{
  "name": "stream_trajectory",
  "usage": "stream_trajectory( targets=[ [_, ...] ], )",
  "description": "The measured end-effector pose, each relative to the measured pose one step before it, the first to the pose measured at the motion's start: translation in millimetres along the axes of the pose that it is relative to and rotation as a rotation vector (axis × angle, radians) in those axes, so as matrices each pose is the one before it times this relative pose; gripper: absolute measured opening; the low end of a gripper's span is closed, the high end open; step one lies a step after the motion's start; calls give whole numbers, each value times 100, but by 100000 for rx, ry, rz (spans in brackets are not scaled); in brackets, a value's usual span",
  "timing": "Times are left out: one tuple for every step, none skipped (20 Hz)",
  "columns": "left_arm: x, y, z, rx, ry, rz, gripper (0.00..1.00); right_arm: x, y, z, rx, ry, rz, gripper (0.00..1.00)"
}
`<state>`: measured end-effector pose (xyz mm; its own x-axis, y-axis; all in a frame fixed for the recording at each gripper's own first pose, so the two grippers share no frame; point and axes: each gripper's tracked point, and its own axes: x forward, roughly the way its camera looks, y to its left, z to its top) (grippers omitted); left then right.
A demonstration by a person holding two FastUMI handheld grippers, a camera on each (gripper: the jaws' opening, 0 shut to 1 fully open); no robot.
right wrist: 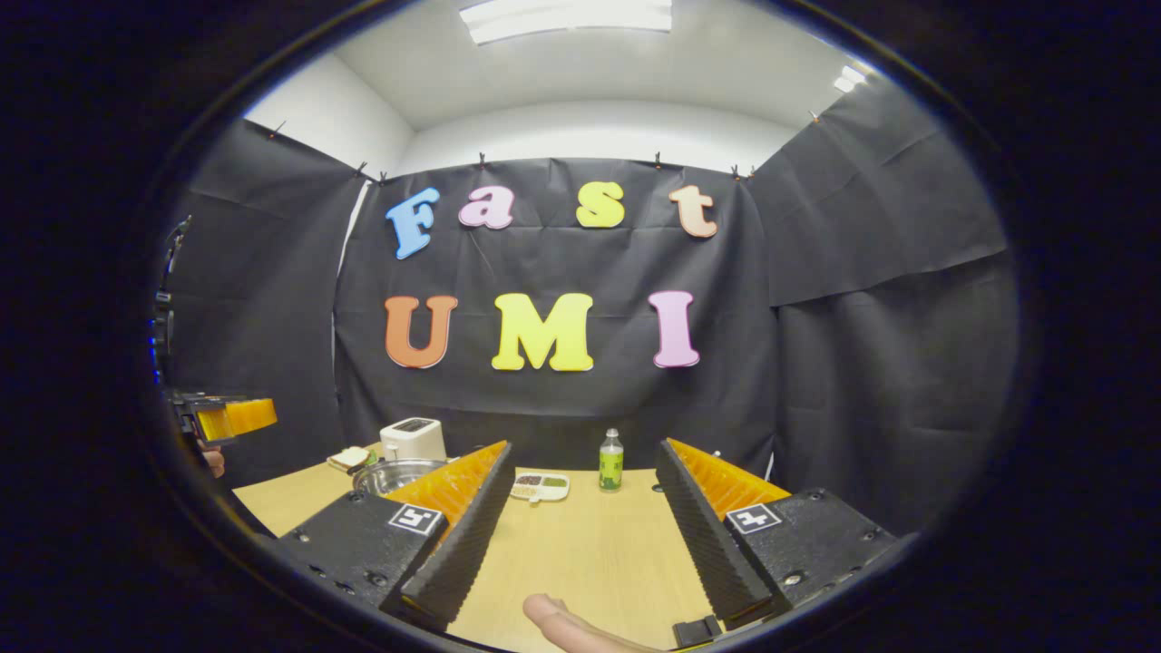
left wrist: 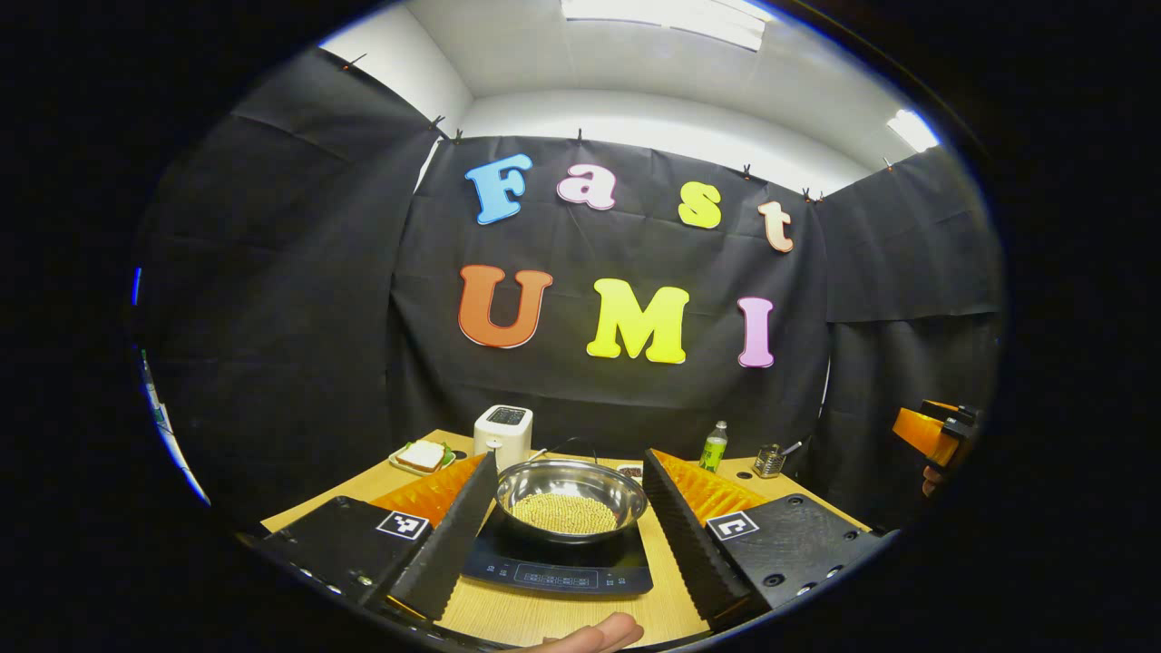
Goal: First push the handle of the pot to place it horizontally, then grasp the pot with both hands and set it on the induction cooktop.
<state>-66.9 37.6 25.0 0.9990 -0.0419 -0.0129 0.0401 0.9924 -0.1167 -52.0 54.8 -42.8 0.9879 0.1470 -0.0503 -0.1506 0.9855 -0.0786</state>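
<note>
In the left gripper view, the left tongs point(left wrist: 570, 508) are spread wide, with nothing between their fingers point(left wrist: 458, 535) but air. Framed in that gap, the steel pot point(left wrist: 571, 499) sits on the dark induction cooktop point(left wrist: 558, 567), which lies flat on the wooden surface point(left wrist: 562, 617). The pot is filled with small pale yellow beads or grains. A thin dark handle arcs up behind its rim at the far side. Neither finger touches the pot.

Behind the pot stands a white toaster point(left wrist: 503, 435), and to its left a plate with a sandwich point(left wrist: 422, 456). To the right are a green bottle point(left wrist: 714, 447) and a small metal cup point(left wrist: 769, 461) with something sticking out of it. A fingertip point(left wrist: 599, 633) of the person shows at the bottom edge. At the far right edge, part of the other gripper point(left wrist: 934, 431) shows, held apart from the pot.

In the right gripper view, the right tongs point(right wrist: 580, 526) are likewise spread, holding nothing, over bare wooden surface point(right wrist: 590, 553). The pot point(right wrist: 395, 474) lies off to the left, partly hidden behind the near finger point(right wrist: 458, 535), beside the toaster point(right wrist: 413, 438). A green bottle point(right wrist: 611, 461) and a small divided dish point(right wrist: 540, 485) stand near the back wall. The left gripper's body point(right wrist: 227, 419) shows at the left edge.
</note>
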Motion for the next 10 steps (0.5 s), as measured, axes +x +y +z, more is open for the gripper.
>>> stream_trajectory(
  targets=[
    [124, 134, -74, 251, 316, 460, 95, 30, 172, -325, -617, 487, 89, 96],
    [73, 3, 23, 436, 32, 344, 95, 186, 252, -203, -470, 513, 392, 96],
    [11, -155, 1, 554, 42, -309, 95, 52, 253, -202, -423, 520, 448, 96],
    [6, -376, -73, 612, 4, -815, 95, 92, 198, -116, -121, 272, 239, 96],
    [-15, -170, 36, 612, -169, -614, 95, 90, 86, -79, -97, 144, 267, 96],
    [-120, -132, 58, 842, -223, -438, 95, 76, 62, -21, -90, 161, 131, 96],
    [40, -133, -45, 1112, -263, -243, 95, 8, 34, -128, 55, 162, -69, 96],
    [-27, 2, 21, 684, -131, 202, 95, 2, -21, 63, 258, -130, -46, 96],
    [-71, -44, -16, 591, -133, 330, 95, -14, -75, 86, 239, -372, -286, 96],
    [-78, -173, 5, 439, 2, 117, 95, -40, -140, 40, 53, -212, -462, 99]
  ],
)
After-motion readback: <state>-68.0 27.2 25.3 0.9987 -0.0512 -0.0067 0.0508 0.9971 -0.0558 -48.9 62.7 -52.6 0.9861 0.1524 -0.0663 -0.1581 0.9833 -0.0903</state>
